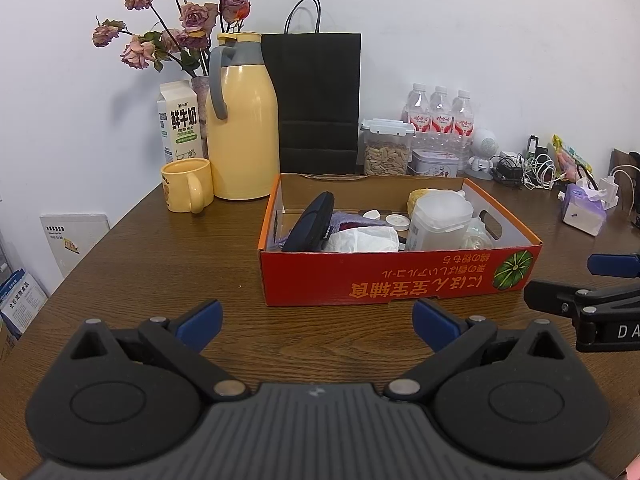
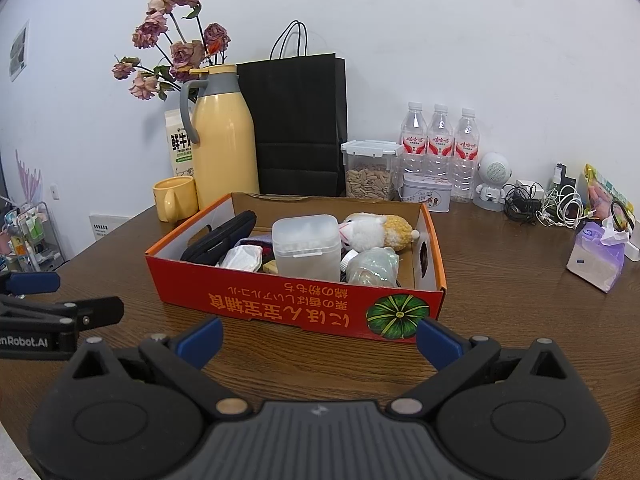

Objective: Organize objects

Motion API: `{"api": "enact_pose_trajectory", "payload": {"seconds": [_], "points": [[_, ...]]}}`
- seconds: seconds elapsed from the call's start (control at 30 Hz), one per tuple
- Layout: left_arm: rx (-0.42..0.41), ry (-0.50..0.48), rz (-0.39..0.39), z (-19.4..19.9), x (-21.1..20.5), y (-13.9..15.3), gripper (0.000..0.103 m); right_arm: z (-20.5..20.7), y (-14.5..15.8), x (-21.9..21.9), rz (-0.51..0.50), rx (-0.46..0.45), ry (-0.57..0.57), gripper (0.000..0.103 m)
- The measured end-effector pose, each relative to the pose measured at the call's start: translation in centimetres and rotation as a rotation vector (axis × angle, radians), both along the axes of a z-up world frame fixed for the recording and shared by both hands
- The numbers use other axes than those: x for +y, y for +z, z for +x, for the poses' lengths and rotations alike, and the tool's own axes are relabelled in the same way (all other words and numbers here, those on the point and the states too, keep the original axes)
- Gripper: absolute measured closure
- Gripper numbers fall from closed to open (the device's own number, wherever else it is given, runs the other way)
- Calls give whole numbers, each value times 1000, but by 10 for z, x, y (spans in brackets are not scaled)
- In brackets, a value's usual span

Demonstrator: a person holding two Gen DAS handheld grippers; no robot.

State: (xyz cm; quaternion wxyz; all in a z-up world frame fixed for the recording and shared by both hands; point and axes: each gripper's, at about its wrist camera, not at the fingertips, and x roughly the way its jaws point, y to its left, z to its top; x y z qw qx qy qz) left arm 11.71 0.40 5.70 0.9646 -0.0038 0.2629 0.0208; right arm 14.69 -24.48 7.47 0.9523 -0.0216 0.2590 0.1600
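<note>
Both tongs (image 1: 318, 326) (image 2: 319, 340) gape before glossy rectangular cardboard box (image 2: 320, 308).

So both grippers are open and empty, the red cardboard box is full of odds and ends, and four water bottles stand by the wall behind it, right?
Nearly. Three clear plastic water bottles stand by the wall, not four; the right wrist view shows them plainly. The rest holds: the left gripper and right gripper are open and empty, and the red cardboard box is full of odds and ends.

box (image 1: 400, 280) contents partly hidden
</note>
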Motion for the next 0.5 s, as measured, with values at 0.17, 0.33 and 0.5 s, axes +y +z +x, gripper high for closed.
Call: {"api": "enact_pose_trajectory", "payload": {"seconds": [0.17,0.33,0.5], "points": [[0,-5,-1,0,-1,1,0,0,0,0,0,0,-1,0],[-3,-2,-3,0,0,0,0,0,0,0,0,1,0,0],[1,6,-10,1,3,0,0,0,0,0,0,1,0,0]]}}
